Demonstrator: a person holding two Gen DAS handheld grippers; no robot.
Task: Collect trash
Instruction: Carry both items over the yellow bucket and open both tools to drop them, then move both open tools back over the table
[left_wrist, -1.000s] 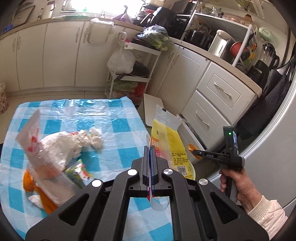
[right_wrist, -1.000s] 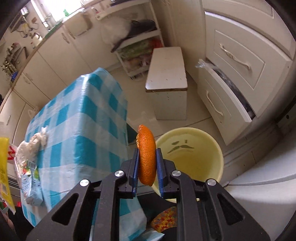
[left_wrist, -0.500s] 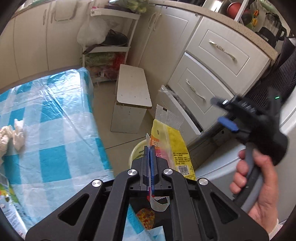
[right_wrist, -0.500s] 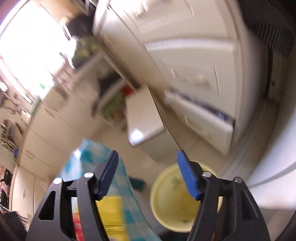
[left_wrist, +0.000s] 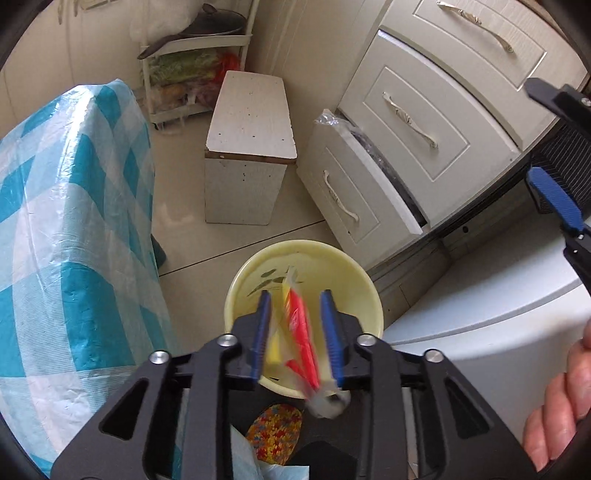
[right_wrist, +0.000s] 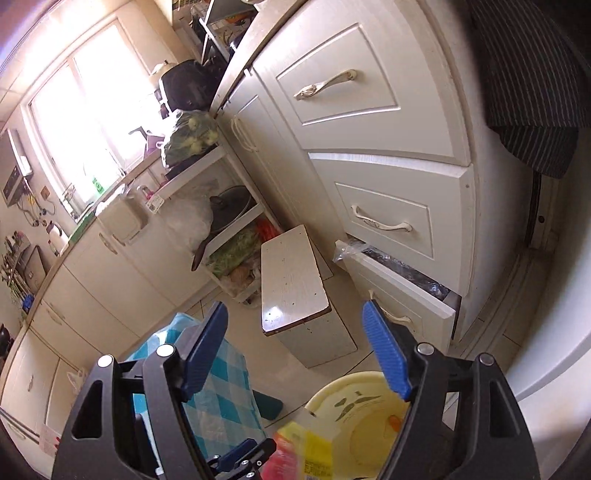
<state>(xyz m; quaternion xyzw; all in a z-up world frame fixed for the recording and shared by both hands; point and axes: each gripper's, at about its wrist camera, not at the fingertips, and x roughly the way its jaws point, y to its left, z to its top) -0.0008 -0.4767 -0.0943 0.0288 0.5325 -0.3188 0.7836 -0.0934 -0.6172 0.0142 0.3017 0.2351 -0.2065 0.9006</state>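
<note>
A pale yellow bin (left_wrist: 343, 273) stands on the floor beside the table. My left gripper (left_wrist: 297, 336) is open right above it. A yellow and red wrapper (left_wrist: 299, 332) is blurred between its fingers, free of both pads, over the bin's mouth. My right gripper (right_wrist: 295, 343) is open and empty, raised above the bin (right_wrist: 354, 391) and aimed at the cabinets. An orange peel (right_wrist: 393, 421) lies inside the bin. The wrapper (right_wrist: 306, 448) also shows low in the right wrist view.
The table with a blue checked cloth (left_wrist: 55, 221) is on the left. A white stool (left_wrist: 251, 122) stands behind the bin. A bottom drawer (left_wrist: 351, 195) is pulled open. A white appliance (left_wrist: 480, 325) is right of the bin.
My left gripper has moved over the bin and opened, letting go of the wrapper. My right gripper has dropped the orange peel into the bin and risen, staying open.
</note>
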